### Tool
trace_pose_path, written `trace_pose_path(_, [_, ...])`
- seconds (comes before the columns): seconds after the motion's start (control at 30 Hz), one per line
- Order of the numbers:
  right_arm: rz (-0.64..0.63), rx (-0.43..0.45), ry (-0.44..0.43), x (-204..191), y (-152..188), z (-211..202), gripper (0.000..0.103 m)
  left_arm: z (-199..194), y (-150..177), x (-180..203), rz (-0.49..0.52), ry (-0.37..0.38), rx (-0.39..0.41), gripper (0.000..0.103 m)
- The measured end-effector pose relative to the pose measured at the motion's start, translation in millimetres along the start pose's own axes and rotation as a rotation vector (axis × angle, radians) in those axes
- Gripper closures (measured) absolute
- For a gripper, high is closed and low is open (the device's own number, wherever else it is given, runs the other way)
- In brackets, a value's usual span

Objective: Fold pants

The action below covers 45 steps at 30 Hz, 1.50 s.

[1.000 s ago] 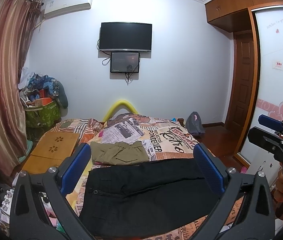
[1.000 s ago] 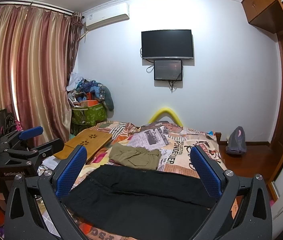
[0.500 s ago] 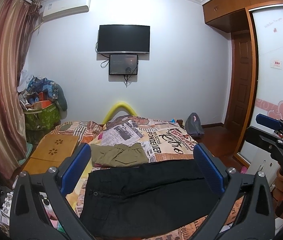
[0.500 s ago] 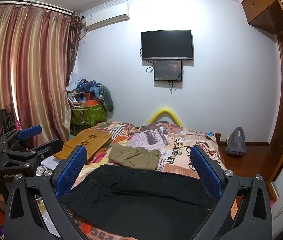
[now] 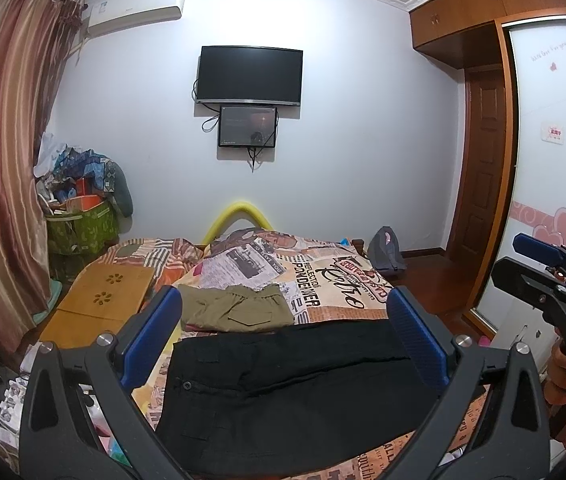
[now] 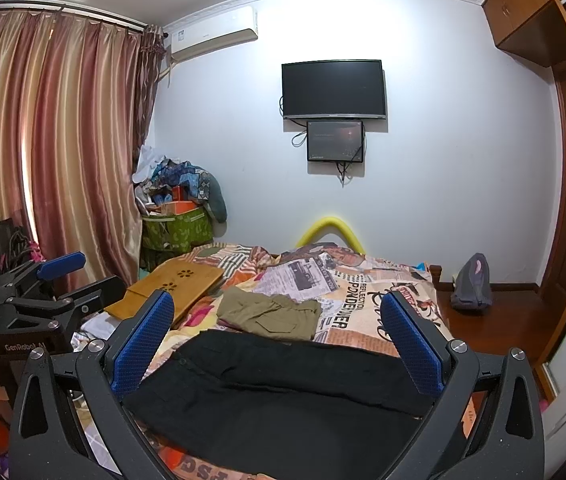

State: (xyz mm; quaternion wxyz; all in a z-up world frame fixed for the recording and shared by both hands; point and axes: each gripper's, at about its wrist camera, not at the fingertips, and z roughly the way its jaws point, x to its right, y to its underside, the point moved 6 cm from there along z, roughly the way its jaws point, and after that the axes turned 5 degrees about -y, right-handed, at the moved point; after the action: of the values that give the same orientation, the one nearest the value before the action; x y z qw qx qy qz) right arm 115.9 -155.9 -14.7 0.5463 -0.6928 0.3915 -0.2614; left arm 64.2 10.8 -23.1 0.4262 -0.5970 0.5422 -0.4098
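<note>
On the bed (image 5: pixel 335 280), near edge: black pants (image 5: pixel 283 392), laid flat across the printed cover, waistband to the left. Just behind them: folded olive pants (image 5: pixel 239 312). Above the black pants: left hand-held gripper (image 5: pixel 283 344) and right hand-held gripper (image 6: pixel 279 344), both spread wide, holding nothing. Left of the olive pants: wooden lap tray (image 5: pixel 103 304).

Black pants (image 5: pixel 291 384) on a bed: the near hem runs behind gripper frames at 6 o'clock in both views. A hand (image 5: pixel 563 376) at 4 o'clock is largely hidden; small wall screen's (image 6: pixel 335 141) text unreadable.
</note>
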Motion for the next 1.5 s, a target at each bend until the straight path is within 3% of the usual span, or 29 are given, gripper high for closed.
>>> trace_pose_path(0.87, [-0.001,-0.018,-0.001,1.7,3.8,7.2,0.000,9.5,4.4,-4.8,0.001,-0.021,-0.006,0.000])
trace_pose_path(1.2, [-0.022,-0.123,-0.004,25.3,30.3,53.0,0.000,71.5,19.5,-34.4,0.015,-0.100,-0.085,0.000])
trace_pose_path(1.5, [-0.067,-0.274,0.012,64.9,70.5,119.0,0.000,161.8,45.8,-81.4,0.002,-0.094,-0.200,0.000])
